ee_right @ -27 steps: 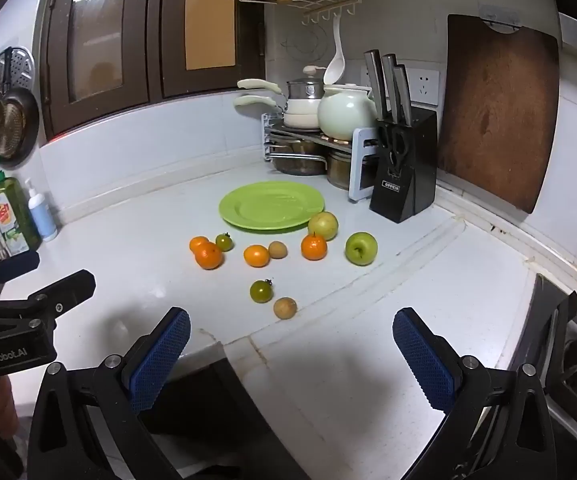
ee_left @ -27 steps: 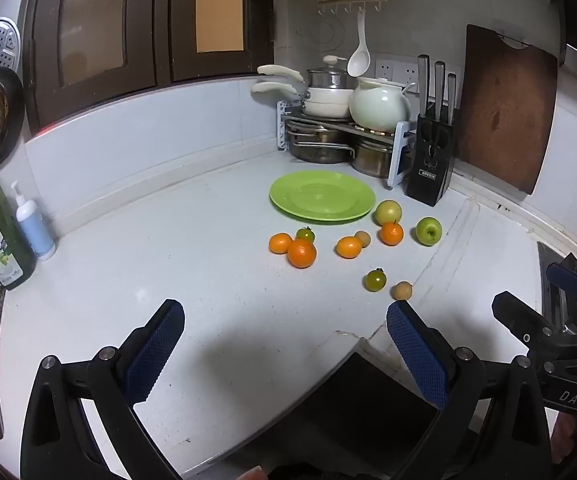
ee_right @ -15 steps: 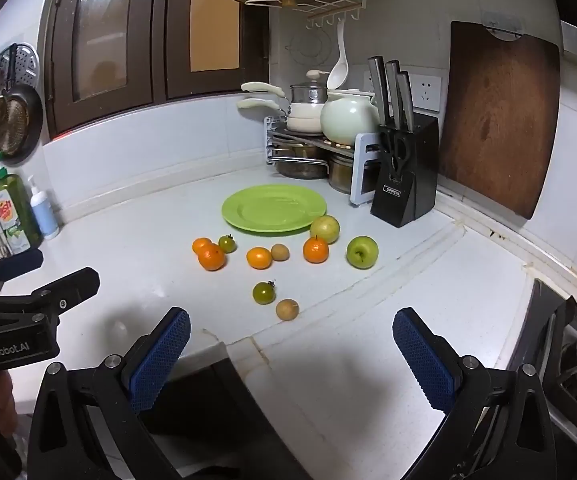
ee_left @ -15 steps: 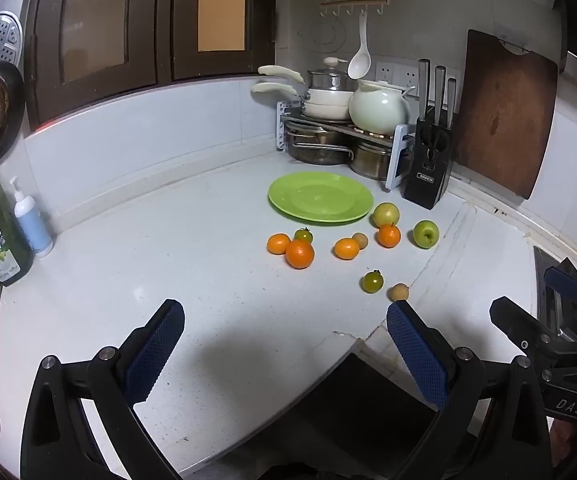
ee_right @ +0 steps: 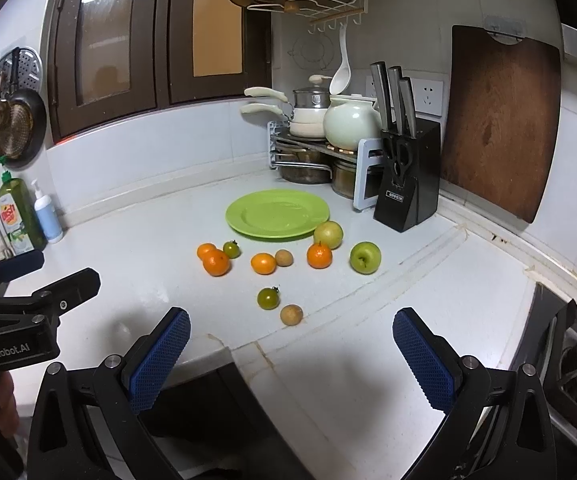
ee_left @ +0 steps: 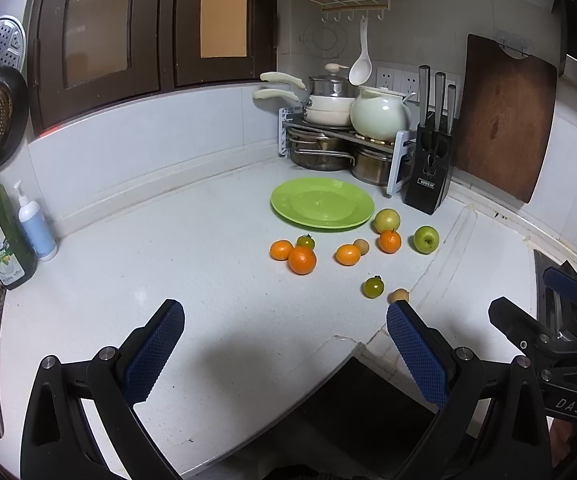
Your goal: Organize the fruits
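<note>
White countertop [ee_left: 168,248]: bears all items. Green plate [ee_right: 277,213]: bare, near the back corner. Fruits, in a loose row just before the plate: yellow-green apple [ee_right: 328,234], green apple [ee_right: 365,257], four oranges, e.g. [ee_right: 319,256]. Nearest: green tomato [ee_right: 268,298], small brown fruit [ee_right: 291,314]. Left gripper [ee_left: 284,344], right gripper [ee_right: 290,340]: both spread wide, holding nothing, at the counter's front edge, fruits well ahead.
</note>
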